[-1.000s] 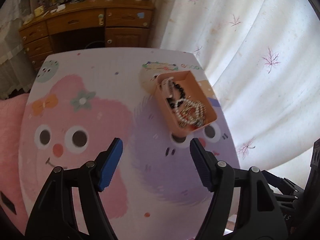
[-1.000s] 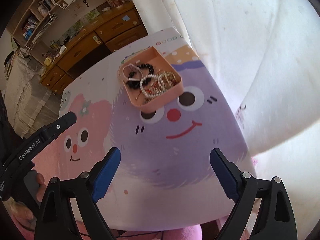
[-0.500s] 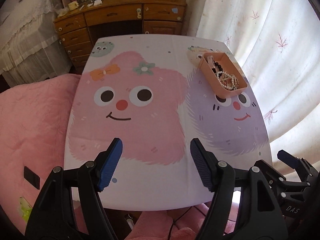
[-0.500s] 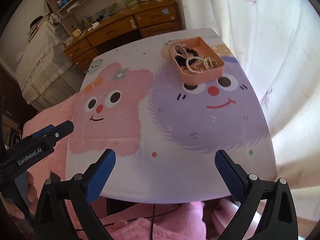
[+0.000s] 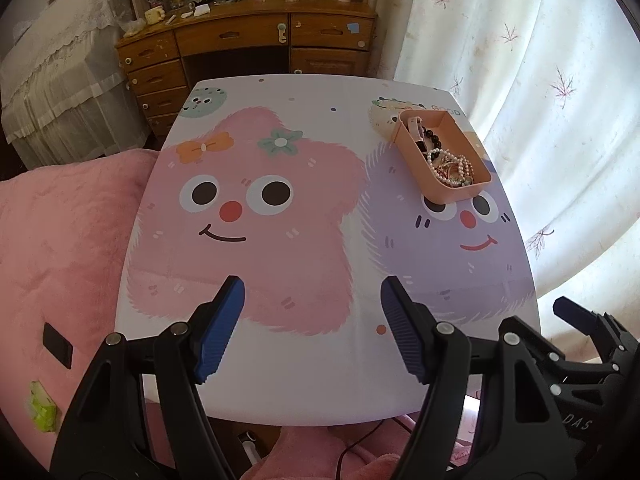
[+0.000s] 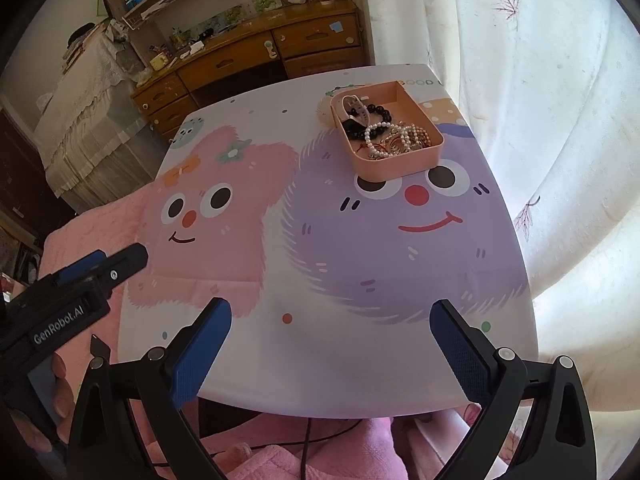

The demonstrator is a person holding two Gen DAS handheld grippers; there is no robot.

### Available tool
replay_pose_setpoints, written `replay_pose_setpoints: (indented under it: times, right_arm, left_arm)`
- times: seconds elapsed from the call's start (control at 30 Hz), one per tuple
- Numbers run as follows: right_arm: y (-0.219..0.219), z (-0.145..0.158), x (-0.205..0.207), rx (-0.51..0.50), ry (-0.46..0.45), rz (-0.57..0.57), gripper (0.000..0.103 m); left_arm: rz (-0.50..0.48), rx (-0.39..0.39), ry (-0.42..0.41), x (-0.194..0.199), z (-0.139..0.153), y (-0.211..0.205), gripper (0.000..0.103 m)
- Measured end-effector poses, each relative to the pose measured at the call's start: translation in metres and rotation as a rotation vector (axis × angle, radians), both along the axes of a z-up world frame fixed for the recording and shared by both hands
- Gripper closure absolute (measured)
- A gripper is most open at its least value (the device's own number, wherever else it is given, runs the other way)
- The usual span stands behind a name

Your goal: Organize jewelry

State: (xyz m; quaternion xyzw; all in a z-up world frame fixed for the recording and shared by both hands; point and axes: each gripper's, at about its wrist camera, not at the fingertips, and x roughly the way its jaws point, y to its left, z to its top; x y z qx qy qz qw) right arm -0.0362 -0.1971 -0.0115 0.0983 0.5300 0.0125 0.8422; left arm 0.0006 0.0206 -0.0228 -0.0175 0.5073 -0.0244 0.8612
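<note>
A peach-coloured tray [image 5: 424, 168] [image 6: 400, 164] stands at the far right of the table. It holds a heap of jewelry [image 5: 450, 166] [image 6: 388, 136]: a pearl bracelet, a black bead bracelet, a white watch band and gold pieces. My left gripper [image 5: 312, 312] is open and empty above the table's near edge, far from the tray. My right gripper [image 6: 330, 336] is open and empty, also at the near edge. The left gripper's body shows in the right wrist view [image 6: 76, 284].
The table [image 5: 280, 380] has a cartoon cover with a pink and a purple face. A pink blanket [image 5: 60, 232] lies on the left. A wooden desk [image 5: 248, 40] stands behind, white curtains [image 5: 560, 100] on the right. A cable hangs below the near edge.
Both grippers have pulled back from the tray toward the table's near edge and stayed open. The tray now looks smaller and farther away.
</note>
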Motion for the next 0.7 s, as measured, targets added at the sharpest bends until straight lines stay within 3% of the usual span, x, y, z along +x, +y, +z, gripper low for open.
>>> replay_pose_setpoints:
  times: [0.13,0.23,0.43,0.6,0.7]
  right_arm:
    - [-0.007,0.008,0.002,-0.012,-0.046,0.031,0.002]
    - [-0.005,0.017,0.001,-0.045,-0.074,0.067,0.001]
    - [-0.01,0.024,-0.001,-0.04,-0.094,0.081,0.0]
    - [-0.011,0.024,-0.001,-0.039,-0.095,0.094,0.0]
    - [-0.009,0.021,-0.001,-0.052,-0.089,0.105,0.0]
  left_arm:
    - [-0.021,0.024,-0.003,-0.004,0.0,-0.014,0.034]
    - [-0.016,0.032,-0.025,-0.006,0.005,-0.02,0.022]
    - [-0.031,0.017,0.003,-0.008,0.002,-0.027,0.021]
    - [-0.003,0.02,0.014,-0.011,-0.001,-0.023,0.001]
    - [0.018,-0.005,0.016,-0.012,-0.002,-0.017,0.0]
